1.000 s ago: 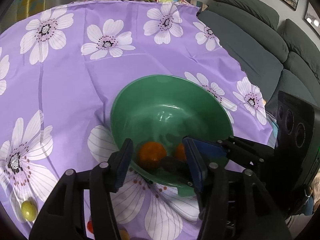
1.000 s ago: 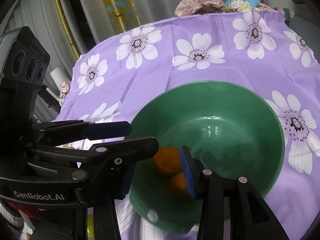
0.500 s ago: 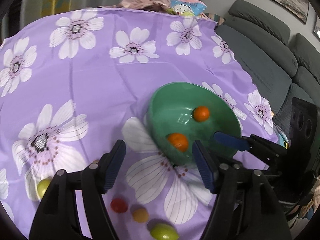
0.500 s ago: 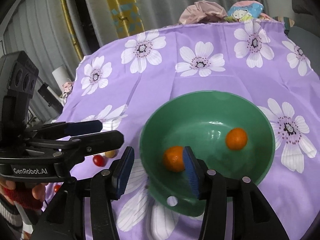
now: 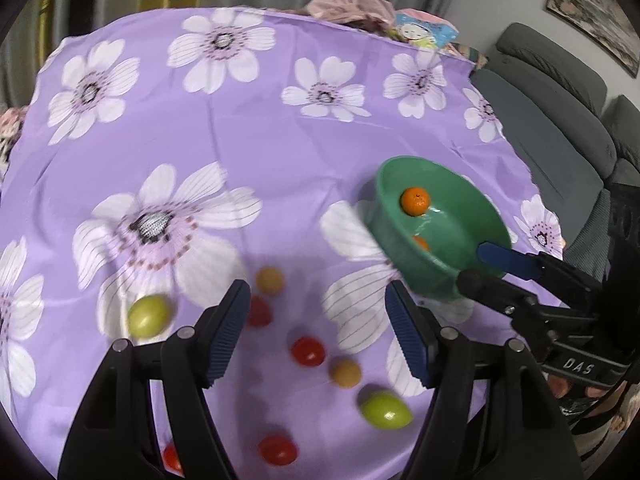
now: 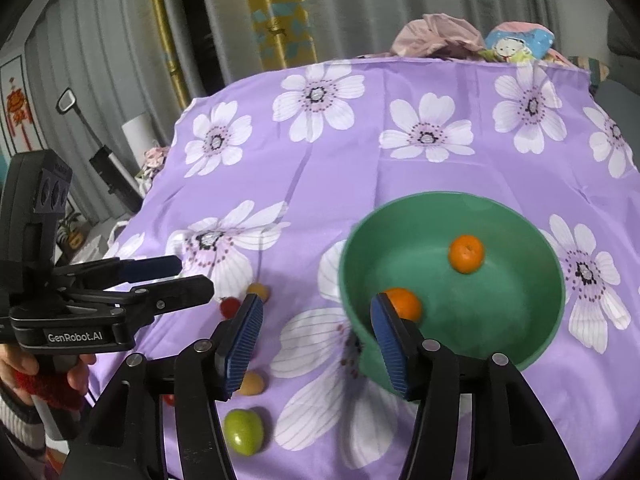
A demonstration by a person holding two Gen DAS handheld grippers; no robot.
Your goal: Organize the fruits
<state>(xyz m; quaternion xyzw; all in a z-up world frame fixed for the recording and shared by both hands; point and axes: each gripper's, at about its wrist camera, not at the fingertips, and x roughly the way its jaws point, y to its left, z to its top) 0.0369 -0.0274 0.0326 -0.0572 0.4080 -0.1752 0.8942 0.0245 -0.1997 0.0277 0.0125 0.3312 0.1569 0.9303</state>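
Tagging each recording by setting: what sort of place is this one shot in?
Most likely a home living room. A grey sofa stands beside a table under a purple flowered tablecloth, a framed picture hangs on the wall, and long curtains hang behind.

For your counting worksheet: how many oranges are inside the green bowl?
2. One orange lies toward the far side of the green bowl; the other orange sits by the near wall, partly hidden behind a gripper finger.

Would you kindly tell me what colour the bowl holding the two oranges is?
The bowl is green; the right wrist view shows it best.
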